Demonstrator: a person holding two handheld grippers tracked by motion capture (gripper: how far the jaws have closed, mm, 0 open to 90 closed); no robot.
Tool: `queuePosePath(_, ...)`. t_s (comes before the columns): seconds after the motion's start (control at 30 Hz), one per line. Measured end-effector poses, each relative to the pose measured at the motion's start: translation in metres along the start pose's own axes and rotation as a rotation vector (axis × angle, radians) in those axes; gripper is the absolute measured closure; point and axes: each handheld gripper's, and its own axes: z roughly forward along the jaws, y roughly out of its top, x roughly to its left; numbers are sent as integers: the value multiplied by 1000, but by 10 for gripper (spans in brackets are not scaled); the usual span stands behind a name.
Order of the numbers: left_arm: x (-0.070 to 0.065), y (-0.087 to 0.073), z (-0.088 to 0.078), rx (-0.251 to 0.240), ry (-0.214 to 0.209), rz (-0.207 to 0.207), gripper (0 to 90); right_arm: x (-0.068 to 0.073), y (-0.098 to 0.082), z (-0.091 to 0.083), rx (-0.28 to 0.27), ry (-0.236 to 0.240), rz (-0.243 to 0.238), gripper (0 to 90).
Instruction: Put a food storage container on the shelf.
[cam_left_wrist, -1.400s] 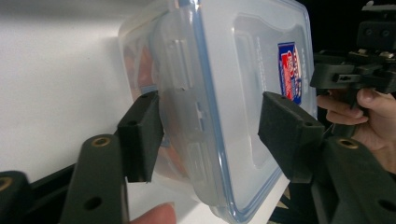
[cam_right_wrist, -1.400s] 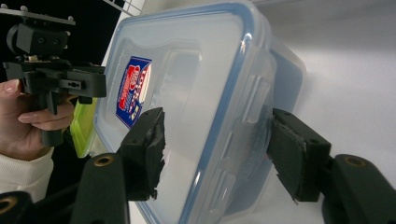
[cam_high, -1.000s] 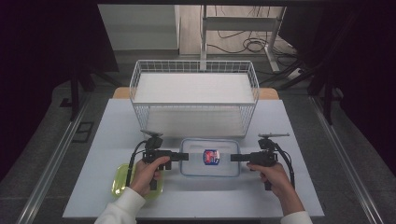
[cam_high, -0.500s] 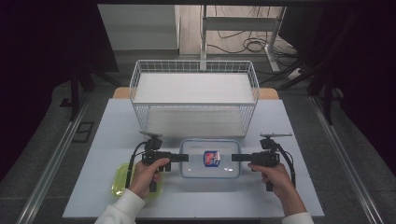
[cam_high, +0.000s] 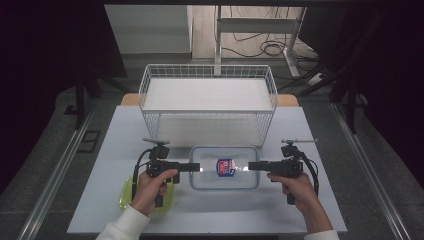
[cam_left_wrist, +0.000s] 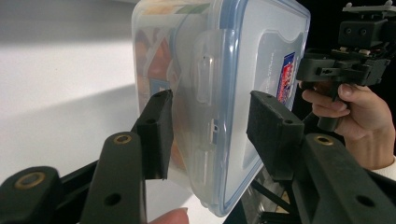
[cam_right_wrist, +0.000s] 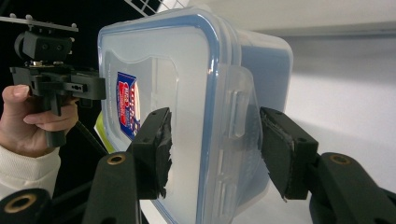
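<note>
A clear lidded food container is gripped at its 9 and 3 o'clock ends by the left gripper and right gripper, jaws clamped on its latches, lifted off the desk; the wire basket at 12 o'clock likely awaits it.

A lab: white table, floor cables, dark curtained surroundings.
</note>
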Motion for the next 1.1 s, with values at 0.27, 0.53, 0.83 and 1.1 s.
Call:
queuePosePath(0.27, -9, 3, -12, -14, 1, 21, 517, 12, 5, -4, -13, 4, -26, 455)
queuePosePath(0.53, -23, 9, -29, -46, 4, 52, 519, 31, 16, -11, -31, 9, -59, 455)
queuePosePath(0.83, -35, 19, -47, -69, 9, 79, 524, 50, 32, -16, -53, 23, -91, 455)
queuePosePath(1.1, -42, 34, -63, -98, 9, 94, 524, 64, 48, -17, -74, 23, -119, 455)
